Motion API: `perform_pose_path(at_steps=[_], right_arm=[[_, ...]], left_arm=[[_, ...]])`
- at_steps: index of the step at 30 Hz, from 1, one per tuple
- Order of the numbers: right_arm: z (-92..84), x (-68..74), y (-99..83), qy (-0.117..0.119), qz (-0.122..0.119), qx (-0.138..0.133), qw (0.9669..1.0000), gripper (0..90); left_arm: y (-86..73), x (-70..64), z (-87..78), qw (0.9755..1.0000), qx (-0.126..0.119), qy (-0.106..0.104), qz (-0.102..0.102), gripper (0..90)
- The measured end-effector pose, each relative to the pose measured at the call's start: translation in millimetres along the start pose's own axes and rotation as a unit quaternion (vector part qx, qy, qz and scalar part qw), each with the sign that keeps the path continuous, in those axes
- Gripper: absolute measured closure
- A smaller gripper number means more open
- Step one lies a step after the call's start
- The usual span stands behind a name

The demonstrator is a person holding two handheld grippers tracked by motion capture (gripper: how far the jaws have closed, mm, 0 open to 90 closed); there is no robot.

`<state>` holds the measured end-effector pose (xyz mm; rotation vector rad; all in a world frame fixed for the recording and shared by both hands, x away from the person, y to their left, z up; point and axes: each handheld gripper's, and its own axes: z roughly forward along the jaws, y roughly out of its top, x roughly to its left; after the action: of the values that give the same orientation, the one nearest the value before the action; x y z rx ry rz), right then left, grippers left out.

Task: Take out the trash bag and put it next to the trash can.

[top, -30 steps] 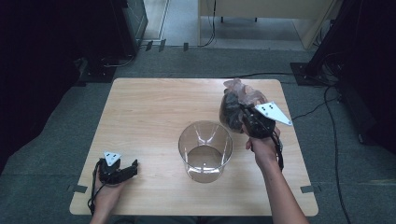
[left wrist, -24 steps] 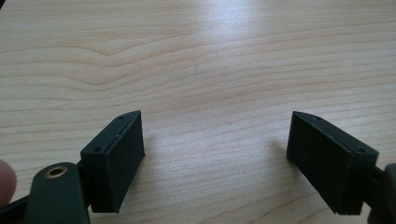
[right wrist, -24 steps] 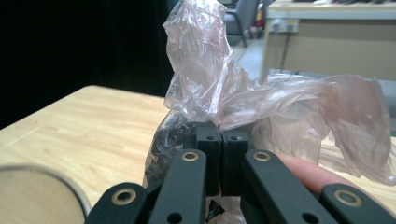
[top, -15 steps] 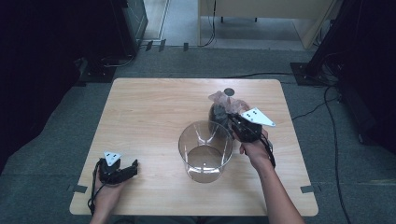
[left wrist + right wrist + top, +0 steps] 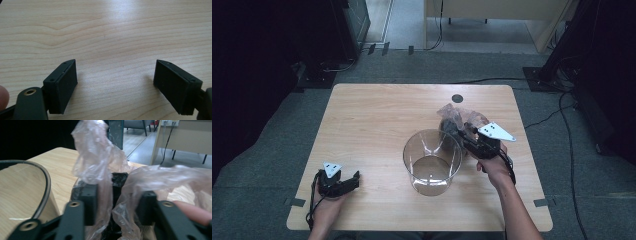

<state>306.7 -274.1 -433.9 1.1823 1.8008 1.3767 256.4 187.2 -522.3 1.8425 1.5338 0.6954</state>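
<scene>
A crumpled clear plastic bag (image 5: 451, 116) with something dark inside sits on the wooden table (image 5: 377, 115), just right of a clear round container (image 5: 412, 161). My right gripper (image 5: 458, 132) is at the bag. Its jaws have just been opening and now stand apart, with loose bag film (image 5: 95, 157) hanging between them and the dark contents (image 5: 119, 180) beyond. The pads do not press on it. The container's rim (image 5: 45, 178) curves close by on the left in that view. My left gripper (image 5: 354, 178) rests open near the table's front left, its jaws (image 5: 115, 87) wide over bare wood.
A small black round mark (image 5: 456, 98) lies on the table behind the bag. Grey carpet surrounds the table, with cables and dark equipment on the floor to the right and at the back.
The right gripper has come down with the bag to the table beside the container, and its jaws have parted. The left gripper has stayed still.
</scene>
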Motion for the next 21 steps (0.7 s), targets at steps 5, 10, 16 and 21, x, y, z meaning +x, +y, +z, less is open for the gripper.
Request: perform_pose_path(at_steps=[5,10,16,21], right_arm=[[-10.9,-4.5,-4.0,0.008,0.008,-0.001,0.9999,34.8],[-20.4,-4.5,-6.8,0.017,0.000,0.005,0.9998,21.9],[-28.1,-4.4,-9.2,0.001,0.005,0.012,0.9999,14.8],[-36.1,-2.4,-12.4,0.011,0.000,0.017,0.9998,13.9]], left_arm=[[0.0,0.0,0.1,1.0000,0.000,0.000,0.000,18.5],[0.0,0.0,0.1,1.0000,0.000,0.000,0.000,18.5],[0.0,0.0,0.1,1.0000,0.000,0.000,0.000,18.5],[0.0,0.0,0.1,1.0000,0.000,0.000,0.000,18.4]])
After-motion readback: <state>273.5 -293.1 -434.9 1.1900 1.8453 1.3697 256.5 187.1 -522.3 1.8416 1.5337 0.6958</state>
